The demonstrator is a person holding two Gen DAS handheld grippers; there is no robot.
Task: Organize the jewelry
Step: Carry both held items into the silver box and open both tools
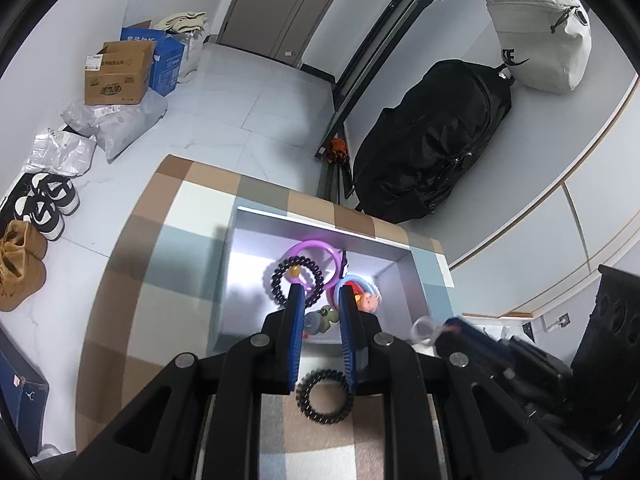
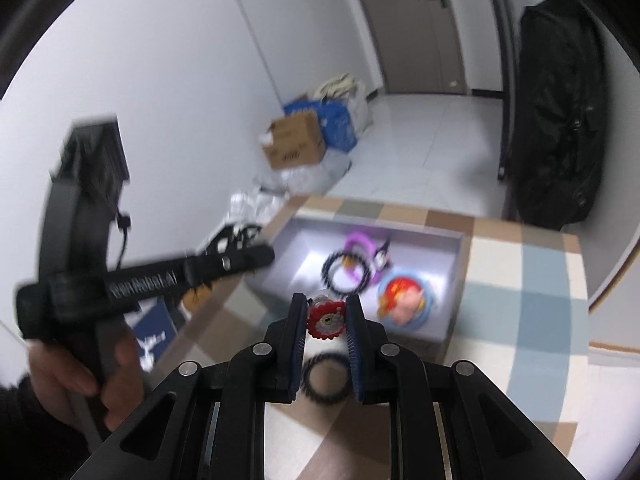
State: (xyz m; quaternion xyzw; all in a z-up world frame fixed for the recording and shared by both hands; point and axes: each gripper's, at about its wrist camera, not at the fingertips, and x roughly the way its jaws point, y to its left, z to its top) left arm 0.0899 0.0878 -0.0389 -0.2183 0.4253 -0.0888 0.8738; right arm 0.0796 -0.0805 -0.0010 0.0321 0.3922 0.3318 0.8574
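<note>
Right wrist view | right gripper (image 2: 326, 320) pinches red beaded round ornament (image 2: 326, 321) | left gripper (image 1: 318, 304) closed, empty | carry level over grey open box (image 2: 456, 280), release low.

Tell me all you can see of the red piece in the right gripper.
The red piece is small and round, with a scalloped red rim, a pale centre and a clear bit on top. It looks like plastic. The right gripper is shut on it, one pad on each side, above the checked cloth just short of the tray.
</note>
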